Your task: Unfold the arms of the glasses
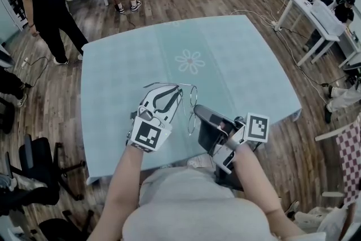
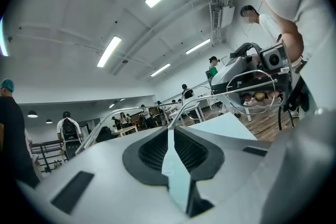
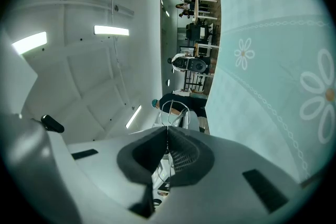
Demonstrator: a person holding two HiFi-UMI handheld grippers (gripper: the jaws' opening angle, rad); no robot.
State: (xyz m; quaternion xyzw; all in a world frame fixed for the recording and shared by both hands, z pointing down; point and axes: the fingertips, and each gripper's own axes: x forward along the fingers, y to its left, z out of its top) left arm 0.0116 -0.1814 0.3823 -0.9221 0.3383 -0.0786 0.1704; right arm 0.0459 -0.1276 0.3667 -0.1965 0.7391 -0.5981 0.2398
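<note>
The thin wire-framed glasses [image 1: 193, 103] hang in the air above the near part of the teal daisy-print table [image 1: 242, 53], held between both grippers. My left gripper [image 1: 171, 91] is shut on one slender arm [image 2: 195, 103] of the glasses, and the wire runs straight into its closed pads [image 2: 190, 150]. The other arm trails off to the left in the left gripper view. My right gripper [image 1: 198, 114] is shut on the wire rim of the front frame [image 3: 167, 122]. A round lens [image 2: 252, 86] shows in front of the right gripper [image 2: 247, 63].
The table's front edge lies close to the person's body. A black office chair [image 1: 39, 163] stands at the left, and white tables [image 1: 316, 20] at the right. A person in black [image 1: 42, 3] stands at the far left, with others further back.
</note>
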